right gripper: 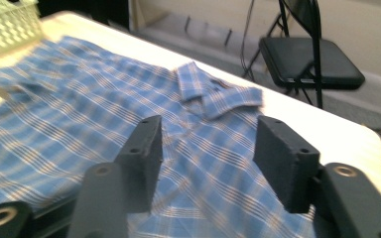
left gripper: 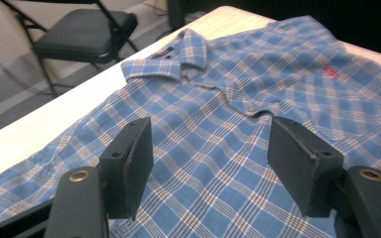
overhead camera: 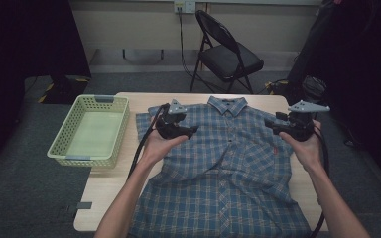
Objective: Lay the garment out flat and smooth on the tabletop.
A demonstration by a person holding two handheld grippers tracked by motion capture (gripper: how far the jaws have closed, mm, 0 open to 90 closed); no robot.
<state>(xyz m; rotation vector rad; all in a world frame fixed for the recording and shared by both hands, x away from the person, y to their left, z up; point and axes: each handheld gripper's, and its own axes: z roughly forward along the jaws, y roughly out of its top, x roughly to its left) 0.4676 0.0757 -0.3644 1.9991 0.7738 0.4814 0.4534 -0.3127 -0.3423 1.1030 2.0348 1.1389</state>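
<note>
Shirt [overhead camera: 228, 158] is flat on the table [overhead camera: 104, 183], buttoned, collar at the far edge, nothing folded yet; left gripper [overhead camera: 194, 130] and right gripper [overhead camera: 269, 124] hover over its shoulders, jaws spread, holding nothing; basket [overhead camera: 63, 144] left of the shirt is empty, so basically all the work's left.

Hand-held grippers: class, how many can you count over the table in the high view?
2. The left hand-held gripper hovers over the plaid shirt near its left shoulder; the right hand-held gripper hovers at its right shoulder.
</note>
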